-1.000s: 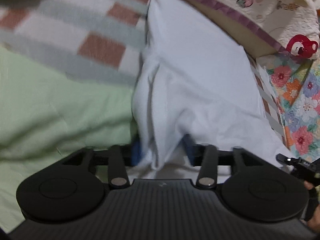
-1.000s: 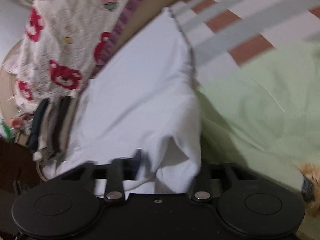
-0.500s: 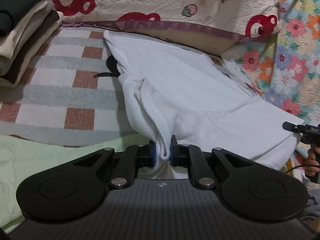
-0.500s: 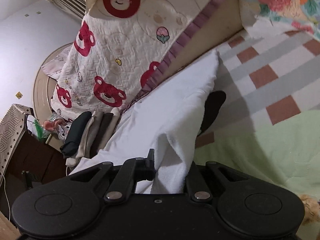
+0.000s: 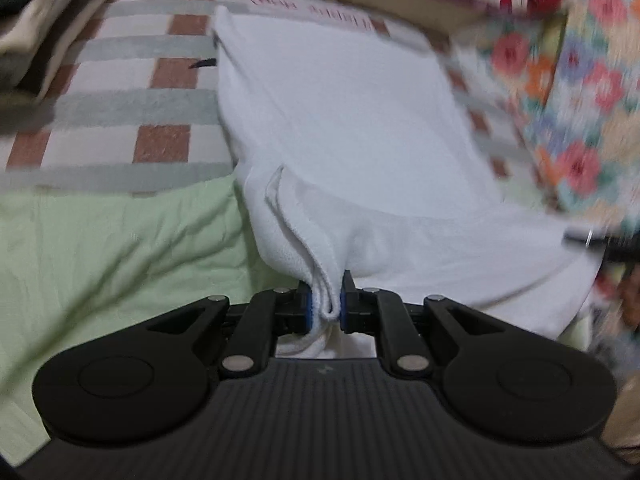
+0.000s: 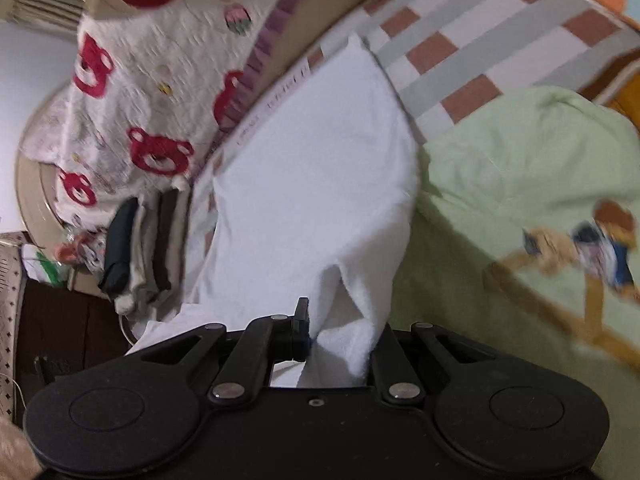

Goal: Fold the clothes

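Note:
A white garment lies stretched across the bed toward the headboard. My left gripper is shut on a bunched corner of it at the near left. In the right wrist view the same white garment runs away from me, and my right gripper is shut on its other near corner; the cloth drapes over the right finger and hides it. The far edge of the garment carries a line of red print. The other gripper shows blurred at the right edge of the left wrist view.
A checked blanket and a pale green sheet cover the bed. A stack of folded clothes sits at the bed's left. A bear-print quilt and a floral quilt border the far side. A dark bedside cabinet stands beyond.
Both grippers have pulled the garment's near edge back toward me over the green sheet, and the cloth now lies flatter. The left gripper went from open to shut a second ago.

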The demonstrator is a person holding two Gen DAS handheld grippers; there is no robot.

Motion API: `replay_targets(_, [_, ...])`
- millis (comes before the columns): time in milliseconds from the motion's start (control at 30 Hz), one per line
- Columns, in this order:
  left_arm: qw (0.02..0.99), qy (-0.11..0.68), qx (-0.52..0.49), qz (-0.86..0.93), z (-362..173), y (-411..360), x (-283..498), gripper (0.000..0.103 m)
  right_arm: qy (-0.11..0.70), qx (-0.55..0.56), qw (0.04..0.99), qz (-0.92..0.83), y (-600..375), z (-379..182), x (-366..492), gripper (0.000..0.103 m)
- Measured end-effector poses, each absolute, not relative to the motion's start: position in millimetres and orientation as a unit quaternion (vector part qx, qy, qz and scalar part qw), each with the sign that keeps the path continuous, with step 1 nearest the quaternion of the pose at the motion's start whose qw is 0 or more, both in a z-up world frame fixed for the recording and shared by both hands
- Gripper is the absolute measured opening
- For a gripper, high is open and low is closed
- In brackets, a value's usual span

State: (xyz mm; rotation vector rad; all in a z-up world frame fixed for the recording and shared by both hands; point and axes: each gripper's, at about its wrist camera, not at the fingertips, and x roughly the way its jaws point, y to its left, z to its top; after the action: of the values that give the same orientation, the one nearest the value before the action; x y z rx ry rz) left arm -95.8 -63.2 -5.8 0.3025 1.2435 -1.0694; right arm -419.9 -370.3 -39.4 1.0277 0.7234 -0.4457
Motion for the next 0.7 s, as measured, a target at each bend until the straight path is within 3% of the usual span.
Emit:
replay_targets(133, [0.614,0.596,0.251,-0.452,1.8,-127.8,-67.2,0.011,0.413,0.447,0.768,-0.2,-413.1,-23.3,-362.9,0.011])
replay_targets(333, [0.581,0.532,0.431,-0.44,-8.1,-220.7,-49.0,0.012,0.523,0.397,0.731,-0.187,-477.4,1.0,-277.4,0.01])
replay_targets(700, [0.607,0.576,0.338,-0.431,-61.3,-284.0,50.7,0.012,0.506,0.491,0.682,-0.196,-579.6,-85.6,-234.0,0.01])
